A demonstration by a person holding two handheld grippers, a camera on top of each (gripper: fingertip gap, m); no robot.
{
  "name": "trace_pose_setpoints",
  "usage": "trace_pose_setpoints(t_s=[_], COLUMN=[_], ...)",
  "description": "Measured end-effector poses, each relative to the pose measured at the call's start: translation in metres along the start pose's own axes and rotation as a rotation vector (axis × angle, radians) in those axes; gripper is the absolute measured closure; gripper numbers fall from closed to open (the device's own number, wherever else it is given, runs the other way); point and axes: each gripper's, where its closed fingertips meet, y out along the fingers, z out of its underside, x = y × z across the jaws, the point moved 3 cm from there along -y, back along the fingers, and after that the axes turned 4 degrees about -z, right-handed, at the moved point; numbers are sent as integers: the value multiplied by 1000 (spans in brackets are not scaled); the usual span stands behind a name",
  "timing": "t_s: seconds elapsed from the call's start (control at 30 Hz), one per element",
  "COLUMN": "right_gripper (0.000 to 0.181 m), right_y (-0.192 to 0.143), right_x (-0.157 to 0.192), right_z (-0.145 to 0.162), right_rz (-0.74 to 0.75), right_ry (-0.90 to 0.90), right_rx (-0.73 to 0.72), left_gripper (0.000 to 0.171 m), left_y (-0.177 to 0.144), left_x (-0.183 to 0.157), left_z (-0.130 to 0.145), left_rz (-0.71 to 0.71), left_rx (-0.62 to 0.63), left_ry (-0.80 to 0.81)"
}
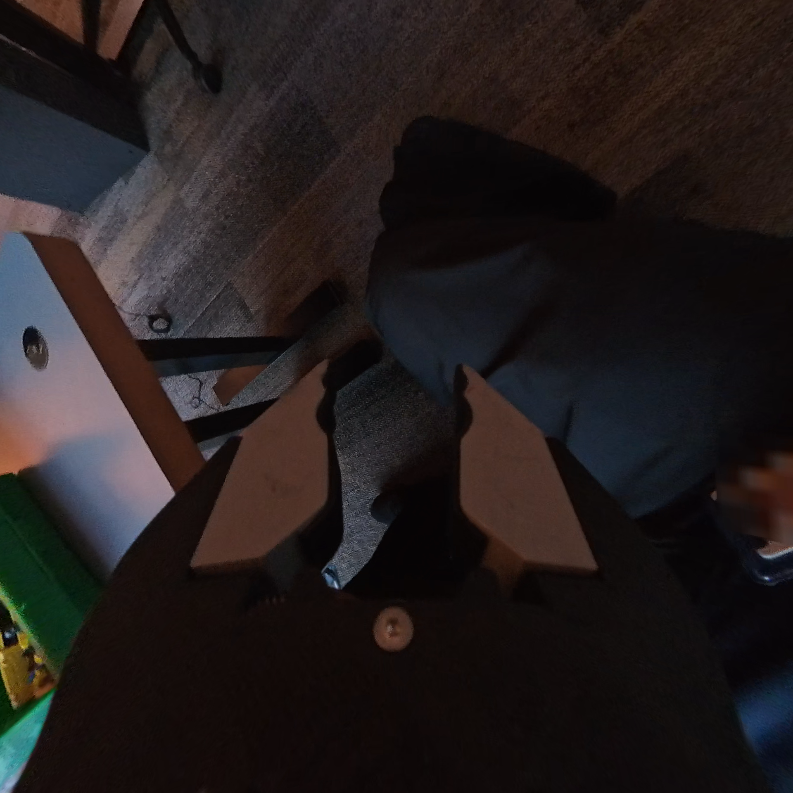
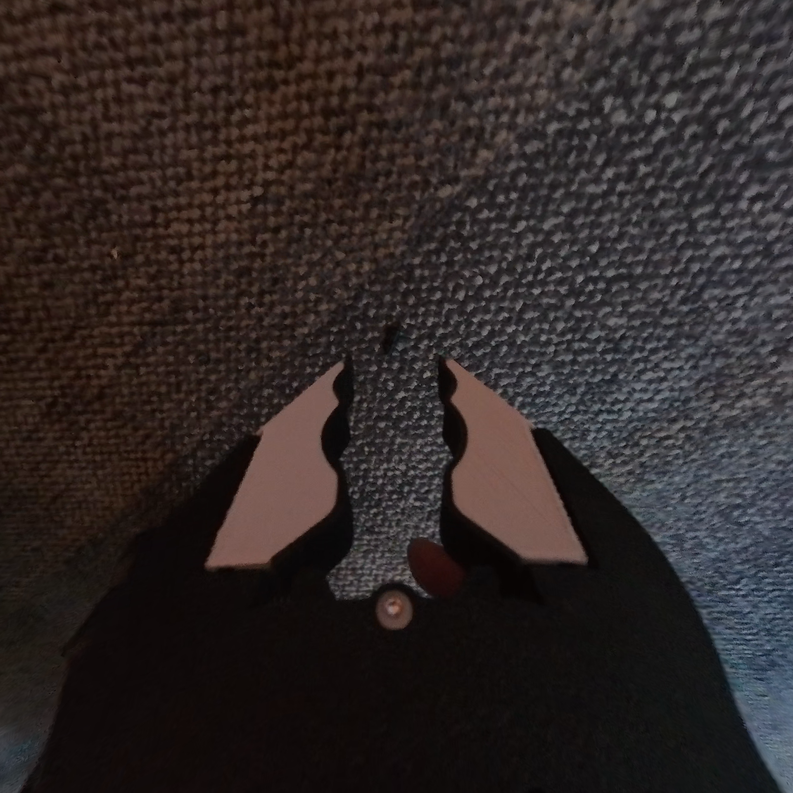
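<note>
My left gripper (image 1: pixel 392 377) is open and empty, held in the air and pointing down at grey carpet (image 1: pixel 266 180). A person's leg in blue trousers (image 1: pixel 536 343) with a dark shoe (image 1: pixel 480 171) stands just beyond its right finger. My right gripper (image 2: pixel 394 364) is open and empty, very close above speckled grey carpet (image 2: pixel 386 171). A small dark speck (image 2: pixel 389 335) lies on the carpet just past its fingertips. A dark reddish rounded shape (image 2: pixel 433 566) shows between the finger bases.
In the left wrist view a white tabletop with a wooden edge (image 1: pixel 111 343) runs along the left, with a round hole (image 1: pixel 35 347). A green board with yellow parts (image 1: pixel 25 622) lies at the lower left. Black frame bars (image 1: pixel 214 343) cross under the table. One gripper's finger ends stand about 90 cm off the other's.
</note>
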Motion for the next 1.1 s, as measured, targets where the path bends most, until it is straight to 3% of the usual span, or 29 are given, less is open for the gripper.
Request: trace_pose_setpoints(t_s=[0.23,0.93,1.03,1.1], right_gripper=[147,161,180,181], right_y=[12,34,33,35], right_x=[8,3,4,5], right_z=[1,5,5,4], right_rz=[-28,19,16,23], right_ry=[10,102,81,69], right_rx=[21,100,115,129], left_gripper=[118,121,121,121], left_y=[17,37,38,39], left_x=[-7,-12,-12,-12], left_z=[-18,-29,-30,-27], left_rz=[38,90,92,96], left_rx=[24,60,56,61], left_ry=[46,78,75,72])
